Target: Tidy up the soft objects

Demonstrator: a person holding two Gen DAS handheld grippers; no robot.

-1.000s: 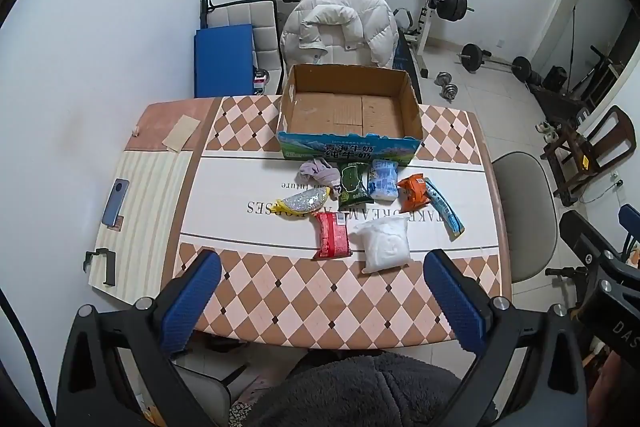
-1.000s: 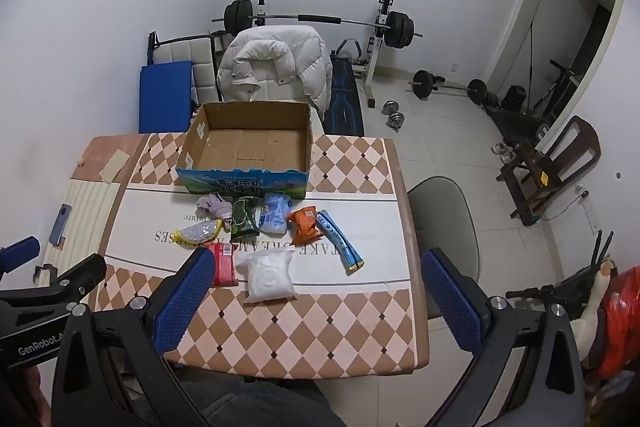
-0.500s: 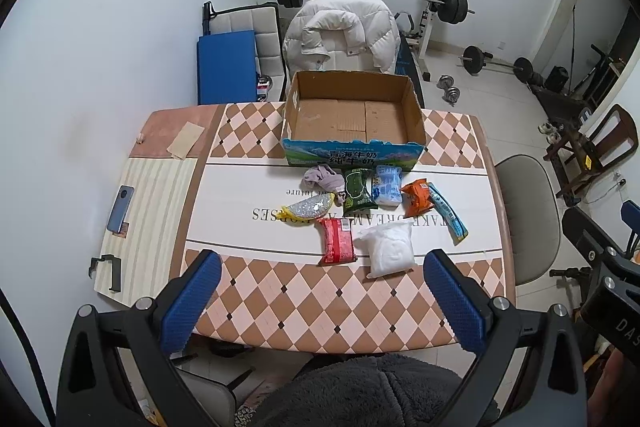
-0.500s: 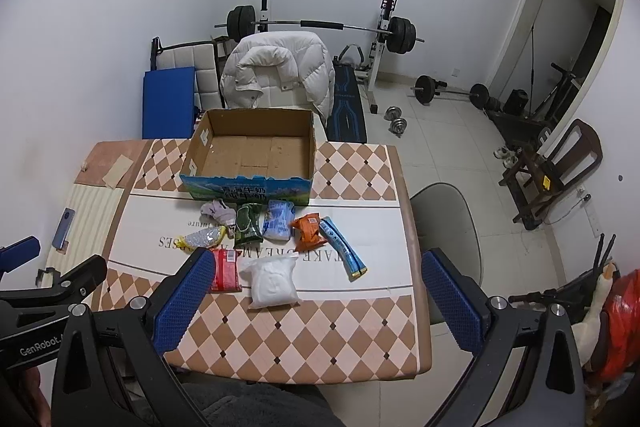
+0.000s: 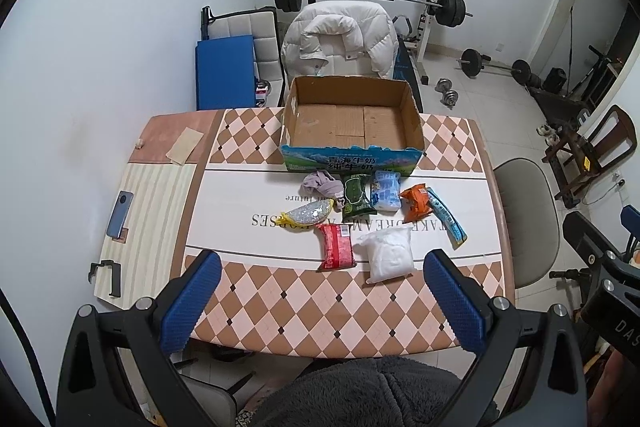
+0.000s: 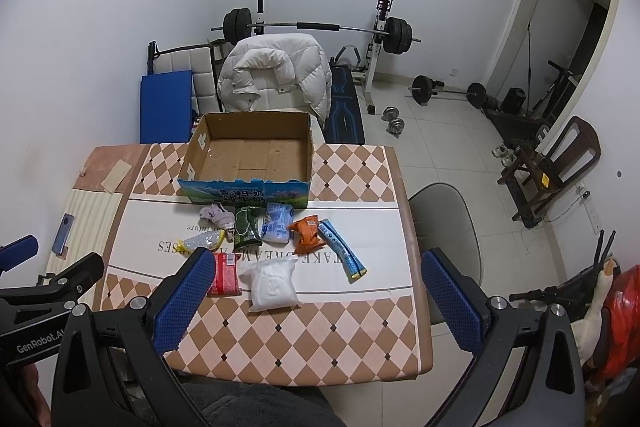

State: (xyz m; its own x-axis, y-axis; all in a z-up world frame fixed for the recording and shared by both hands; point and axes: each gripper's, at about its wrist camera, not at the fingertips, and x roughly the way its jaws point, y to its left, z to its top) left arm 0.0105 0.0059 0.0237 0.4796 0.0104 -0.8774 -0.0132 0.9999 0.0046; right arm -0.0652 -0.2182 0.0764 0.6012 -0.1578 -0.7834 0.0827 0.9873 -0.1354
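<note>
2 spread grippers above a table of soft packets

At the bottom of each frame the left gripper point(image 5: 320, 303) and right gripper point(image 6: 312, 301) hang with jaws wide apart, grasping nothing, over the checked table point(image 5: 320, 311). Mid-frame lie a white pouch point(image 5: 388, 253) just beside a red packet point(image 5: 336, 246), then green point(image 5: 356, 194), pale blue point(image 5: 386, 191) and orange point(image 5: 416, 202) packets. Beyond, toward the upper centre, sits the cardboard box point(image 5: 352, 159).
</note>
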